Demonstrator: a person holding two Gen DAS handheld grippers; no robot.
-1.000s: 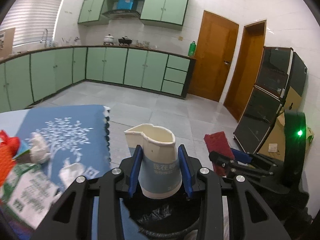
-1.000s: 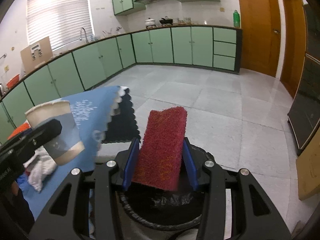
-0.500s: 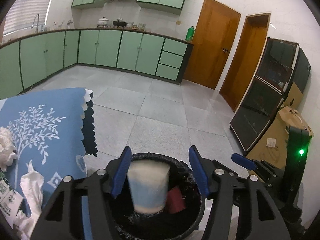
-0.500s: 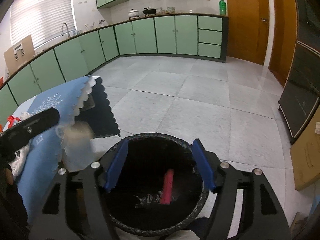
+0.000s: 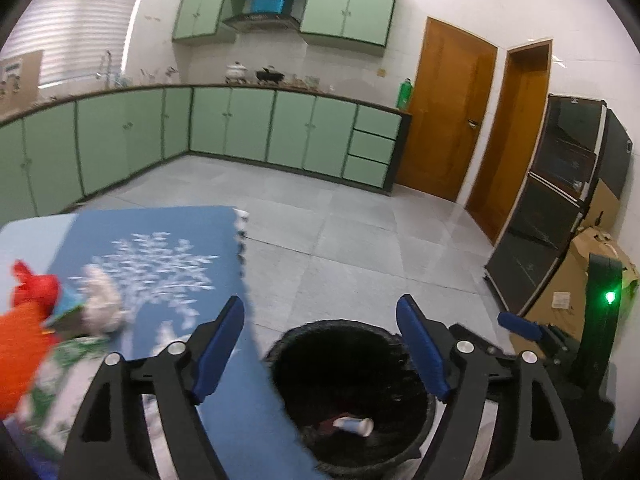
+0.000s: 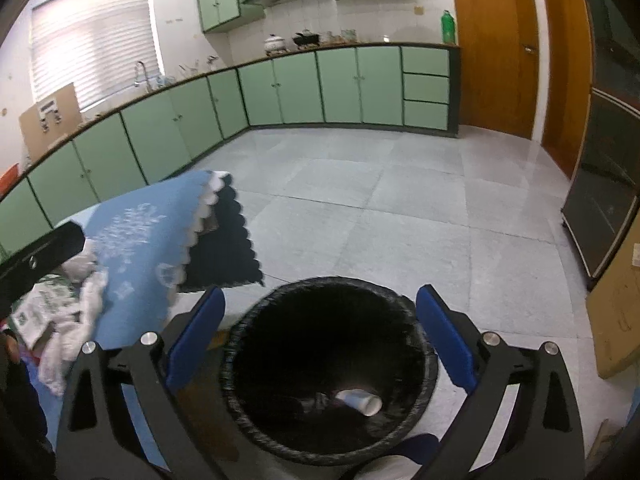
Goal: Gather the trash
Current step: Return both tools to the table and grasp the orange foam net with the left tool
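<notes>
A black-lined trash bin (image 5: 296, 344) stands on the floor beside the table; it also shows in the right wrist view (image 6: 240, 344). A paper cup (image 5: 354, 425) lies on its side at the bottom, next to a red sponge (image 5: 328, 424); the cup also shows in the right wrist view (image 6: 358, 399). My left gripper (image 5: 320, 354) is open and empty above the bin's left side. My right gripper (image 6: 320, 338) is open and empty above the bin. Crumpled white tissue (image 5: 100, 300) and red wrappers (image 5: 24, 328) lie on the blue tablecloth (image 5: 160, 256).
The table with the blue cloth (image 6: 148, 232) is left of the bin, holding tissues (image 6: 76, 320) and printed packaging (image 6: 36, 312). Tiled floor (image 6: 380, 208) stretches to green cabinets (image 6: 340, 84). Black cabinets (image 5: 560, 208) and a cardboard box (image 5: 588, 280) stand at the right.
Both grippers opened: the left let go of the paper cup and the right the red sponge. Both items fell into the bin. The left gripper has shifted left toward the table.
</notes>
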